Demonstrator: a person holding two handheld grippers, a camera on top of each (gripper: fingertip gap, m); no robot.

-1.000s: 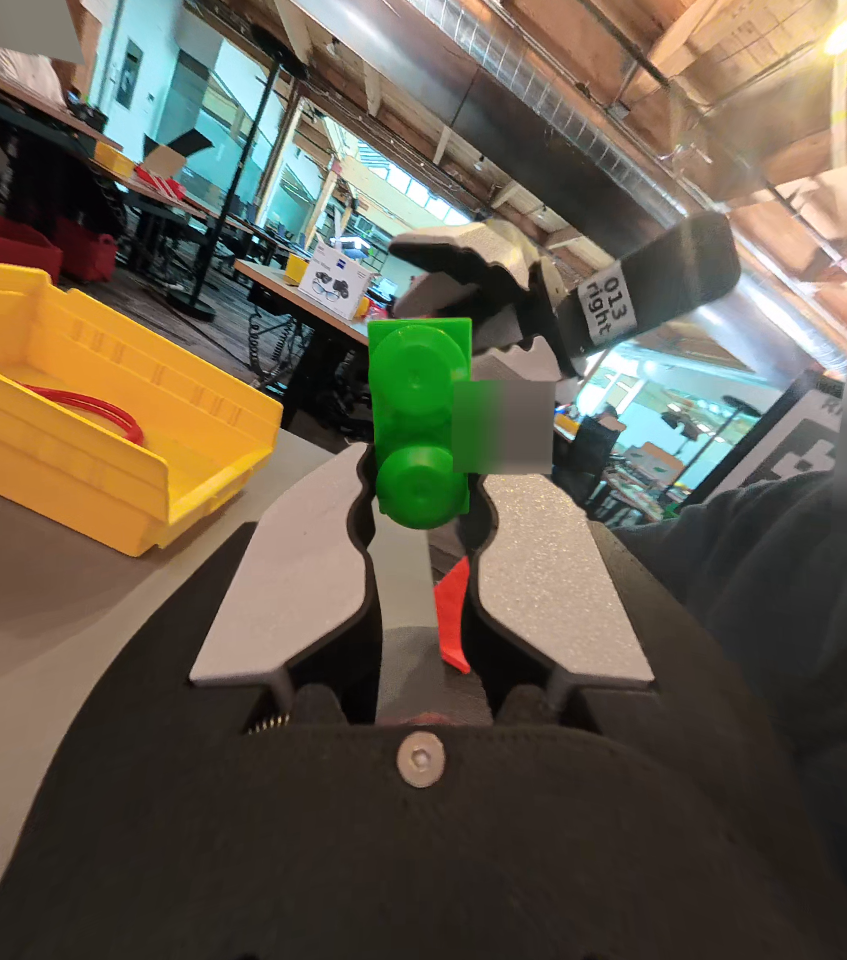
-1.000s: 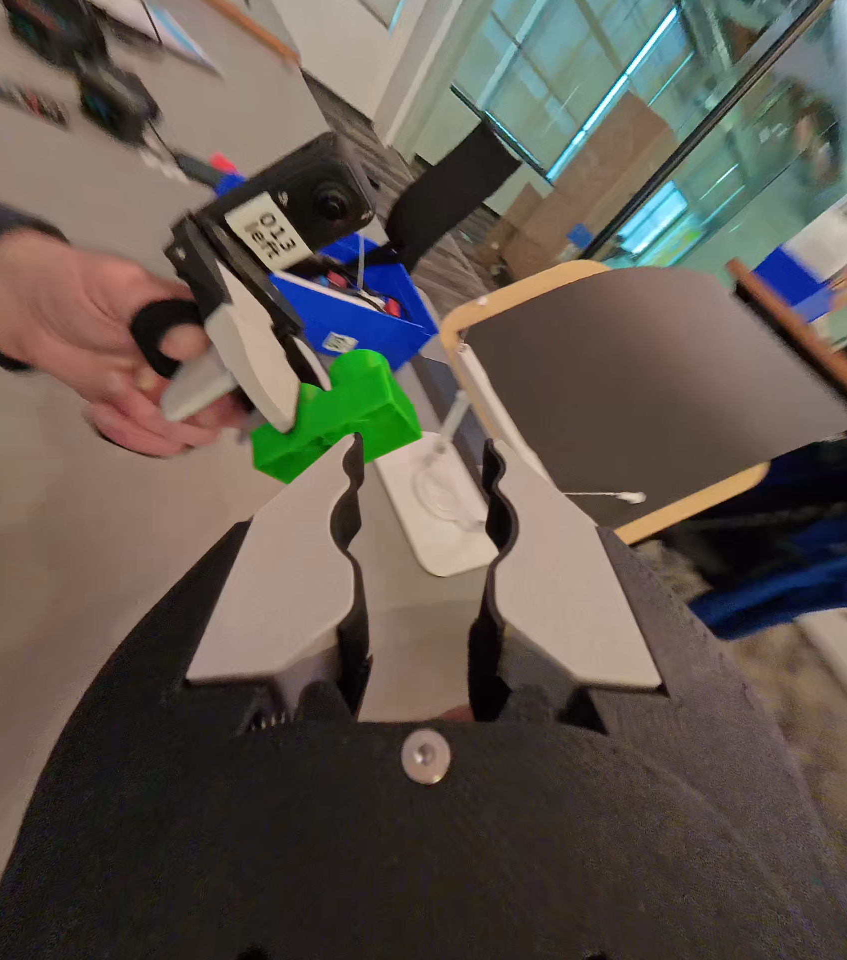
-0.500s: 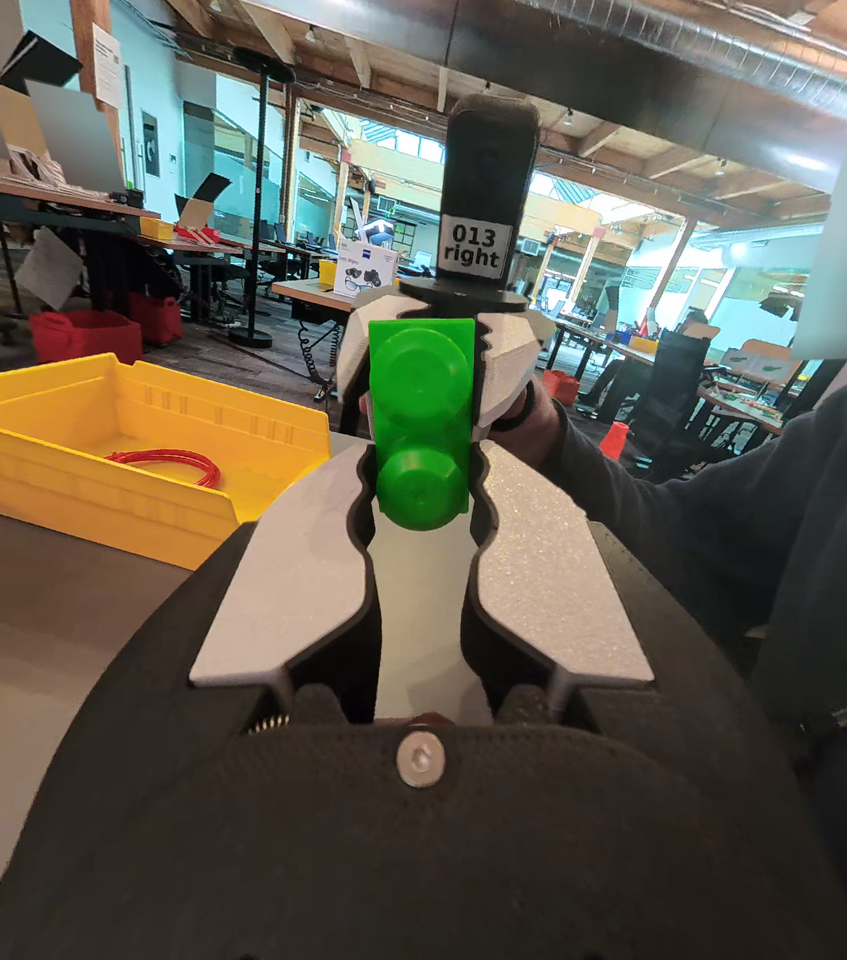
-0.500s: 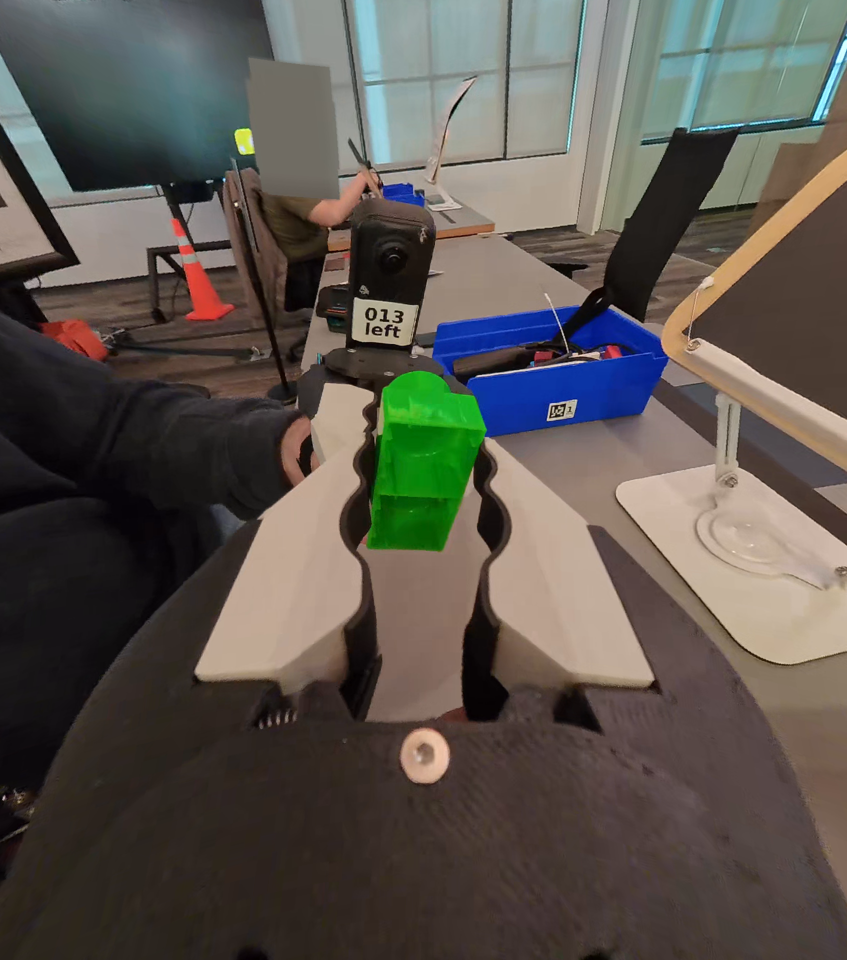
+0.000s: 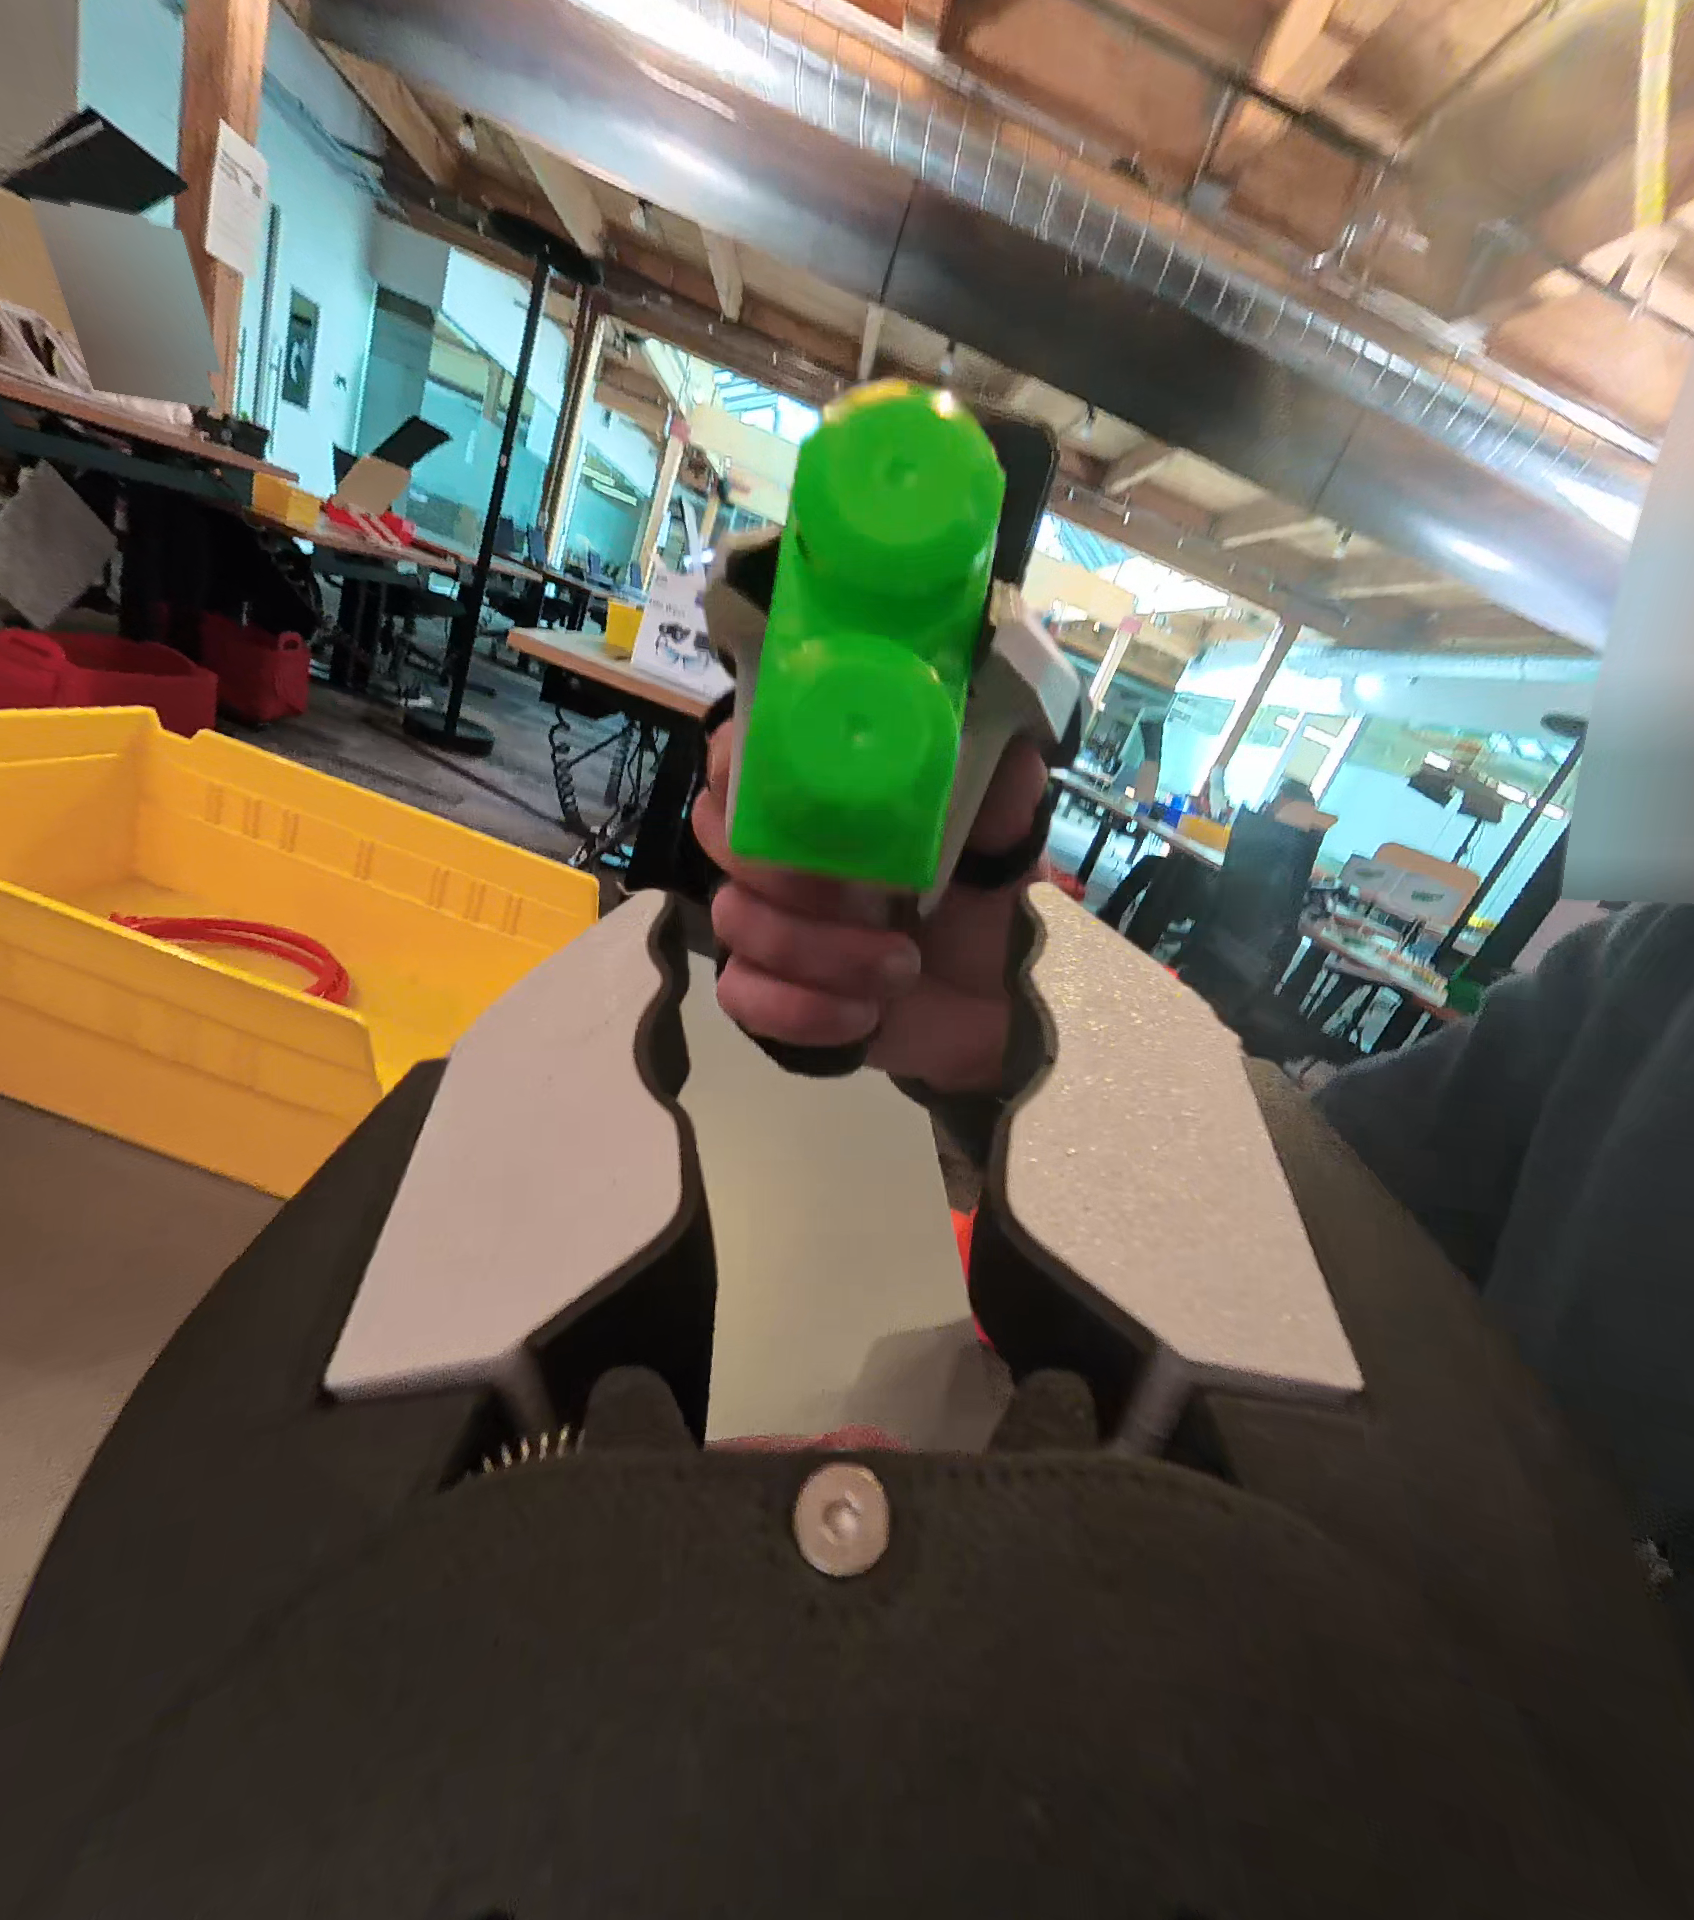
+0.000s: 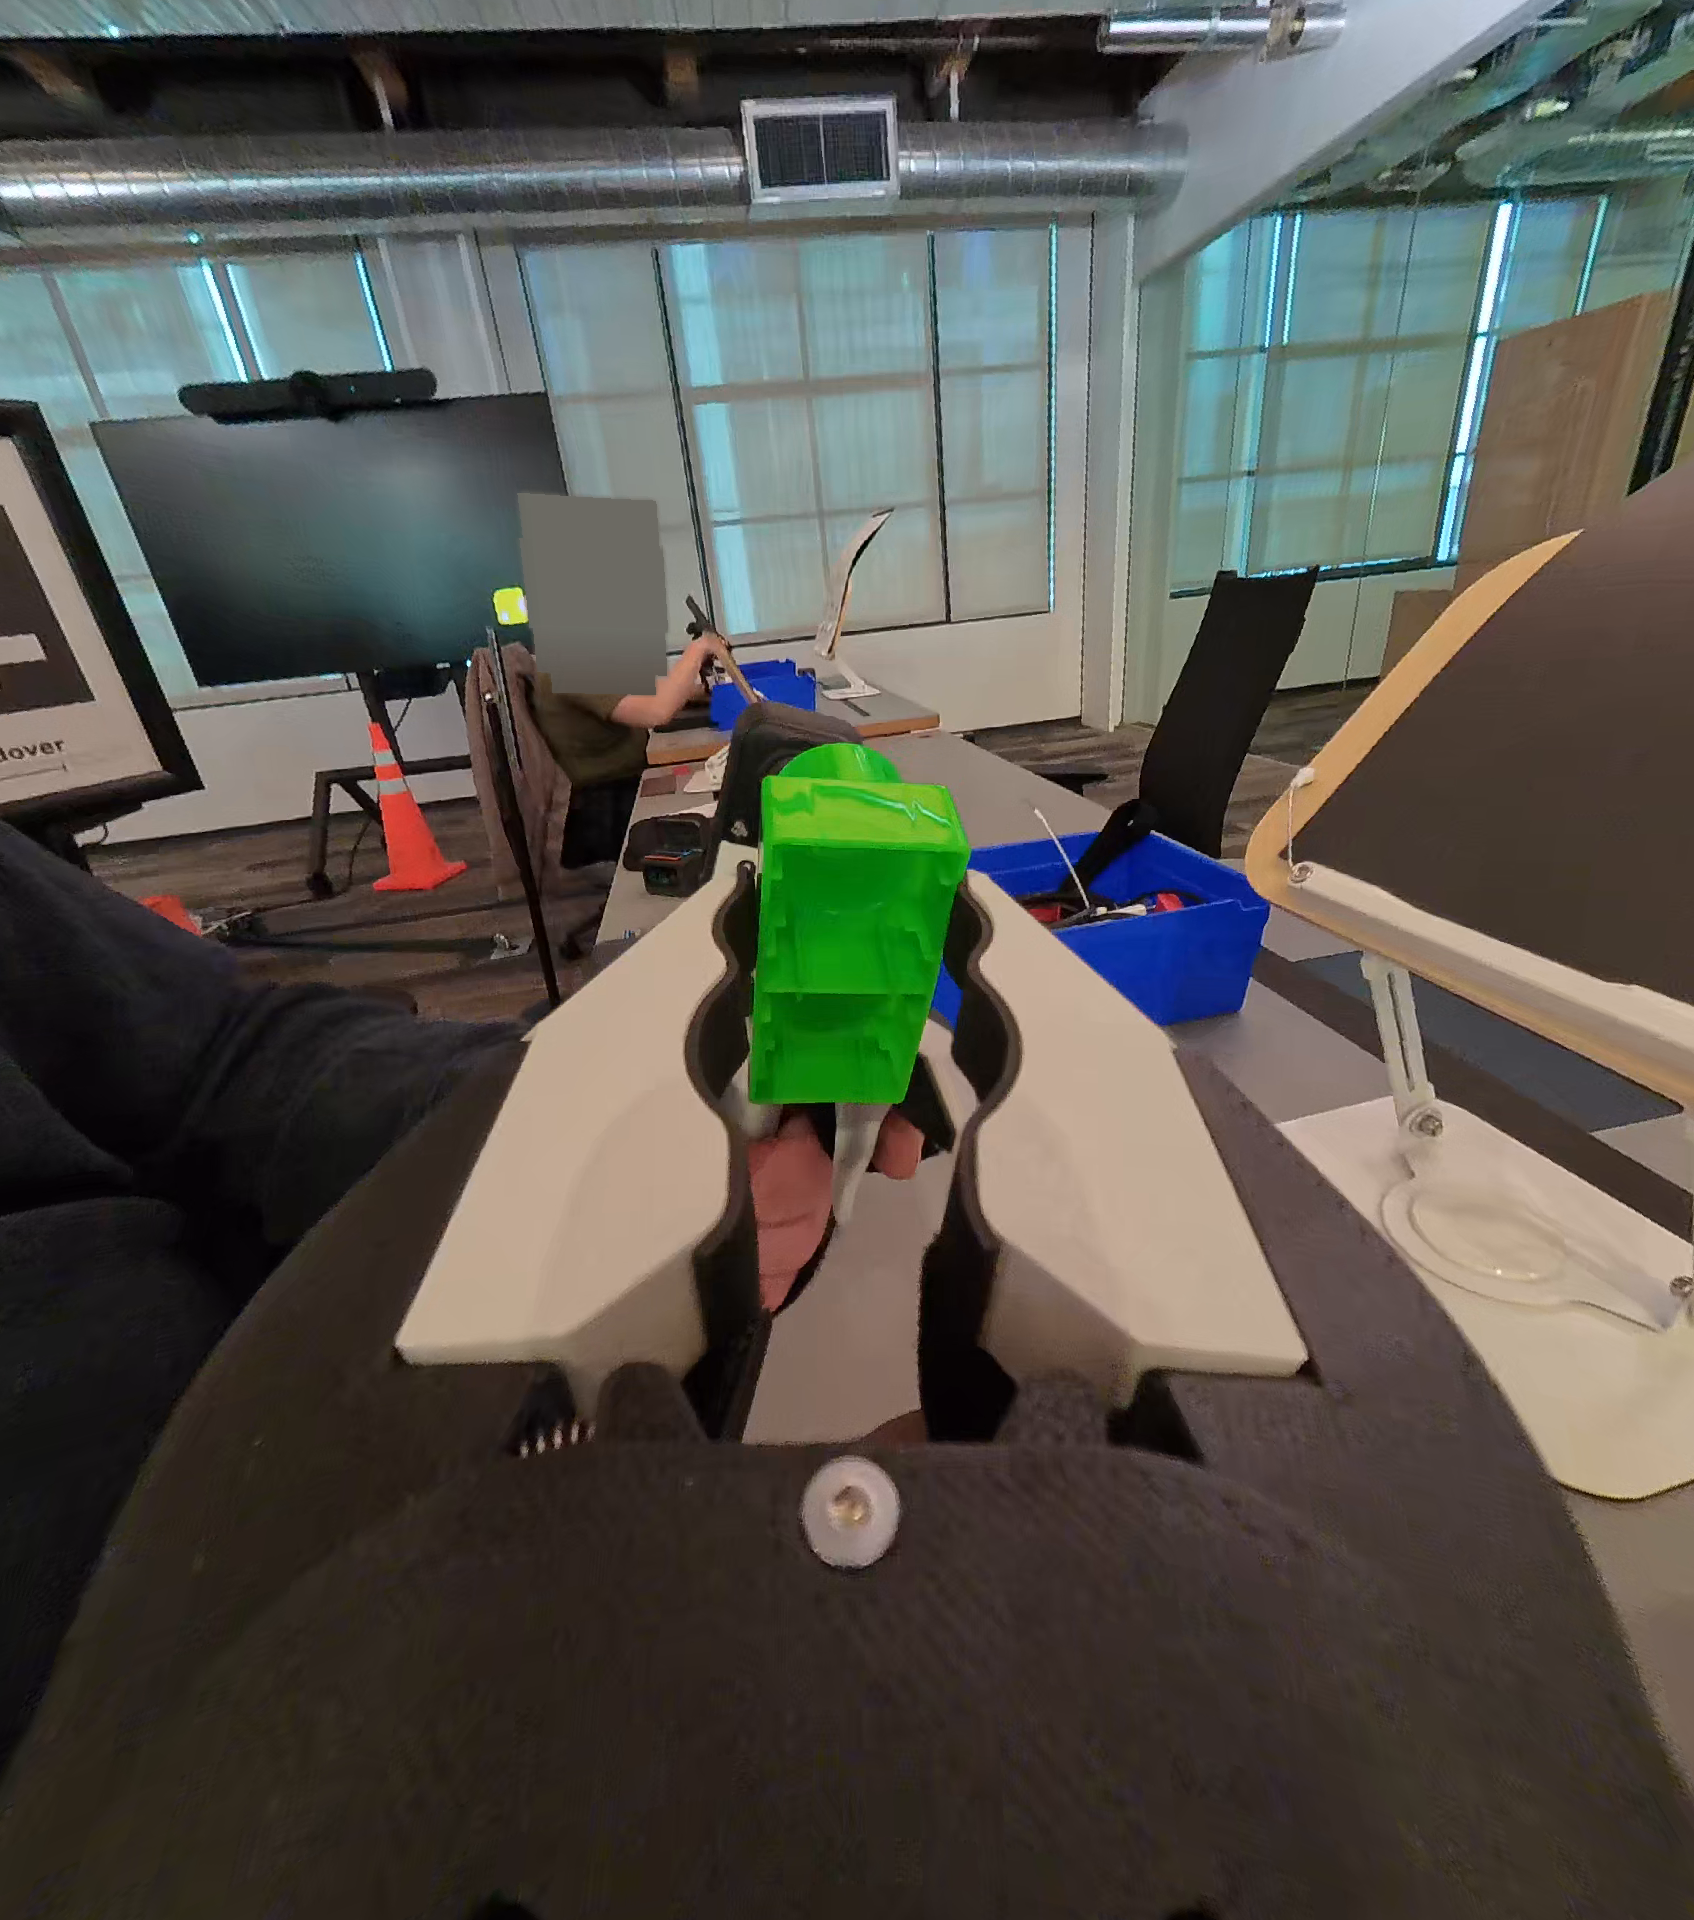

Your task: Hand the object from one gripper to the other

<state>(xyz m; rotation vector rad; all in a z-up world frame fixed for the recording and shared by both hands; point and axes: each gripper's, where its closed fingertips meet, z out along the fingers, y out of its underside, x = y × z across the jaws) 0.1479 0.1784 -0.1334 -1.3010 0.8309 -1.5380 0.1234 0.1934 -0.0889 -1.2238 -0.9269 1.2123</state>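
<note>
The green two-stud block [image 5: 864, 665] is clamped between the right gripper's grey fingers [image 5: 1025, 675], above and beyond my left gripper [image 5: 843, 914]. The left gripper's jaws stand wide apart and empty, and a hand [image 5: 822, 977] shows through the gap. In the right wrist view my right gripper [image 6: 853, 894] is shut on the green block [image 6: 853, 935], which stands upright at the fingertips. Part of the left gripper and the hand holding it [image 6: 791, 1195] show just below the block.
A yellow bin [image 5: 199, 997] with a red cable [image 5: 240, 935] sits on the grey table at the left. A blue bin [image 6: 1165, 956] and a white stand [image 6: 1549, 1351] carrying a dark board are at the right. A person sits at a far desk.
The left gripper has opened and let go of the green block. The right gripper has closed on it, and the block now sits clear of the left jaws, higher up.
</note>
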